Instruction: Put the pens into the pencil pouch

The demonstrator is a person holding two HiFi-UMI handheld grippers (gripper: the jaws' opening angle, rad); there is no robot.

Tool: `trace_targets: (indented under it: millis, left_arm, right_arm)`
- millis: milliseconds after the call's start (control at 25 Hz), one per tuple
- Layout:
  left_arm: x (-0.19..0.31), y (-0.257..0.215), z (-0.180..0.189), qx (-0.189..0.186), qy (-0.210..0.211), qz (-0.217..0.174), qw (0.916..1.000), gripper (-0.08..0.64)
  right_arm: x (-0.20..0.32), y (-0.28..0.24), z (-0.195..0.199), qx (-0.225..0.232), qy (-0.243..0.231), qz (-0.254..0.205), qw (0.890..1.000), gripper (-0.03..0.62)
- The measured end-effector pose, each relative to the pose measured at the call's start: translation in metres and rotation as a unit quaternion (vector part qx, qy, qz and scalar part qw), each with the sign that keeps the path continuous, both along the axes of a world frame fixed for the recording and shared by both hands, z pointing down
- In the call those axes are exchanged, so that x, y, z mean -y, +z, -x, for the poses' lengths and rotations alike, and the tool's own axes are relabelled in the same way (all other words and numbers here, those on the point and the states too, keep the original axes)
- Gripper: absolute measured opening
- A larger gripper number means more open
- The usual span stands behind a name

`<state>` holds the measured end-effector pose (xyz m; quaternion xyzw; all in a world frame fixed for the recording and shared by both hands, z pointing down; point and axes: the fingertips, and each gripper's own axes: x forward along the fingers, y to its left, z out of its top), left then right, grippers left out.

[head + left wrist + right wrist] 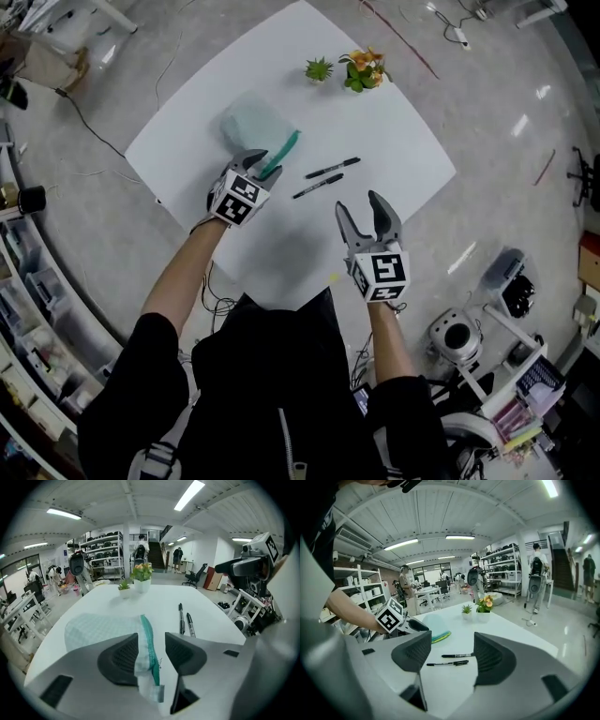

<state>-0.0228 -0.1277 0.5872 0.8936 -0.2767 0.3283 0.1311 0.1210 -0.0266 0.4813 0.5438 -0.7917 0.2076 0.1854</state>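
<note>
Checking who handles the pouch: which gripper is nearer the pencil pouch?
Left. The left gripper has the zipper edge of the pencil pouch between its jaws; the right gripper hovers apart, beyond the pens.

Before you, a white table [281, 253] holds a mint pencil pouch [251, 122], two black pens [332, 169] and two potted plants [364, 70]

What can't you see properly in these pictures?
- Whether the pencil pouch is unzipped: left gripper view, the left claw covers its near end; head view, too small.
- Writing on the two pens: too small in every view.
- Inside the pouch: its cloth hides it in all views.
</note>
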Motion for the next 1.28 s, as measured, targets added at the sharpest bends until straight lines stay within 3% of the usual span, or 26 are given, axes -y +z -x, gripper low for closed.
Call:
trace_targets:
  millis: [320, 400, 520, 800, 1040, 1280]
  left_arm:
    - [0.004, 0.031, 0.001, 0.044, -0.014, 0.014, 0.9988, 0.148]
    - [0.007, 0.034, 0.003, 0.051, -0.019, 0.015, 0.9984, 0.102]
    - [0.009, 0.034, 0.005, 0.043, -0.029, 0.020, 0.9985, 0.064]
    - [0.010, 0.018, 0.008, 0.022, -0.048, 0.016, 0.9985, 0.048]
    - [0.015, -0.003, 0.008, -0.008, -0.062, 0.004, 0.9981, 0.040]
    - [0.016, -0.016, 0.011, -0.023, -0.070, -0.004, 0.9973, 0.037]
  right_arm:
    - [-0.004, 0.013, -0.012, 0.002, 0.003, 0.018, 1.000, 0.278]
    - [-0.004, 0.016, -0.014, 0.002, 0.000, 0.022, 1.000, 0.278]
    - [-0.002, 0.021, -0.014, -0.001, -0.011, 0.029, 1.000, 0.278]
    - [0.007, 0.031, -0.009, -0.005, -0.043, 0.042, 0.998, 0.278]
    - [0.009, 0.042, 0.001, -0.032, -0.119, 0.057, 0.991, 0.278]
    - [0.009, 0.066, 0.008, -0.080, -0.224, 0.081, 0.968, 0.275]
